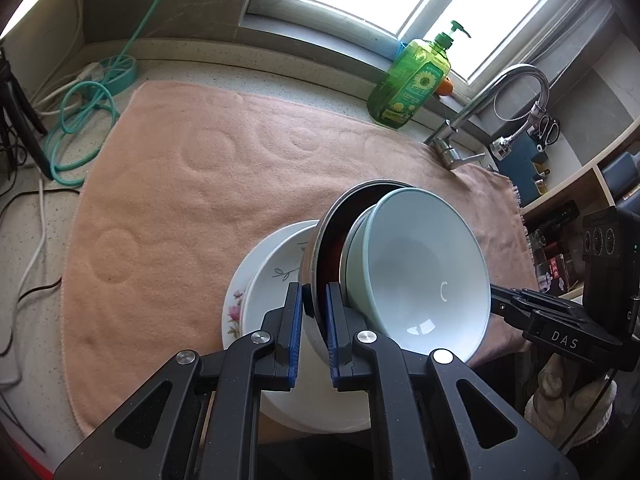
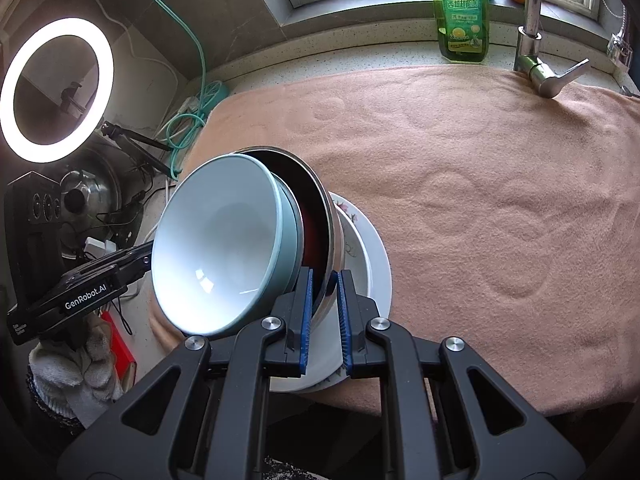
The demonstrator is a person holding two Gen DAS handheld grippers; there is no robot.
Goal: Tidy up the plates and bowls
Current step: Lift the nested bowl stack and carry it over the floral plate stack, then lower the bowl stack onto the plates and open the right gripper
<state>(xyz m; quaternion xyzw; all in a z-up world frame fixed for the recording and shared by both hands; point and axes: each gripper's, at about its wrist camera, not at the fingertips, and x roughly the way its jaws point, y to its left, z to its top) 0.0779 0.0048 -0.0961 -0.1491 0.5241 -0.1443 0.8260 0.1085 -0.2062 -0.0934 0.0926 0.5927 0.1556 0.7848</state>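
A steel bowl [image 1: 320,248] with a dark red inside holds nested pale blue-green bowls [image 1: 420,272]. The stack is tilted above white flowered plates [image 1: 256,280] on a peach towel [image 1: 200,184]. My left gripper [image 1: 314,300] is shut on the steel bowl's rim. My right gripper [image 2: 324,284] is shut on the steel bowl's rim [image 2: 332,248] from the opposite side. The blue-green bowls [image 2: 216,248] lean toward the left in the right wrist view, over the plates [image 2: 372,264]. The other gripper's body shows at the edge of each view.
A green dish soap bottle [image 1: 408,80] and a faucet [image 1: 500,96] stand at the back by the window. Teal hose and cables [image 1: 80,120] lie left of the towel. A ring light [image 2: 56,88] and a steel pot lid [image 2: 88,196] are at the far left.
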